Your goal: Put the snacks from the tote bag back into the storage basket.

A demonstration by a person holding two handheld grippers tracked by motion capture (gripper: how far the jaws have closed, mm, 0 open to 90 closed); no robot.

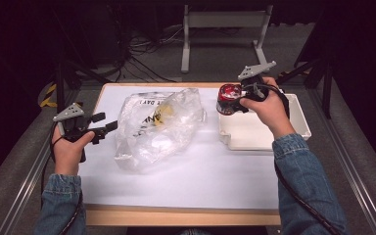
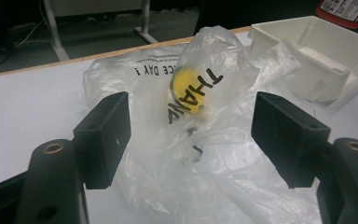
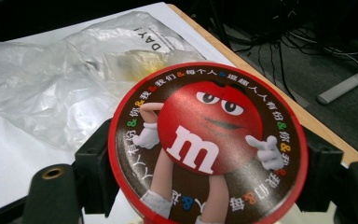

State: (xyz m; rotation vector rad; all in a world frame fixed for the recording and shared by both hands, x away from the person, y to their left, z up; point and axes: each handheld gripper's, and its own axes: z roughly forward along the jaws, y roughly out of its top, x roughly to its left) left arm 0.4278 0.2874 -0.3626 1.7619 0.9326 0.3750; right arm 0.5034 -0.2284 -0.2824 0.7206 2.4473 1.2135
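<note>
A round red candy tin (image 1: 226,96) with a cartoon character on its lid (image 3: 207,140) hangs above the table, between the plastic bag and the white tray. My right gripper (image 1: 236,102) is shut on it, a black pad (image 3: 93,163) pressing on each side. A crumpled clear plastic bag (image 1: 156,125) with black lettering lies in the middle of the table, with something yellow (image 2: 189,91) inside it. My left gripper (image 1: 105,122) is open at the table's left side. It points at the bag (image 2: 177,84) with nothing between its pads (image 2: 103,137).
A white rectangular tray (image 1: 264,132) sits at the table's right side, close behind the held tin. The white table top (image 1: 176,181) has a wooden edge. Cables and a metal stand's feet lie on the floor beyond the far edge.
</note>
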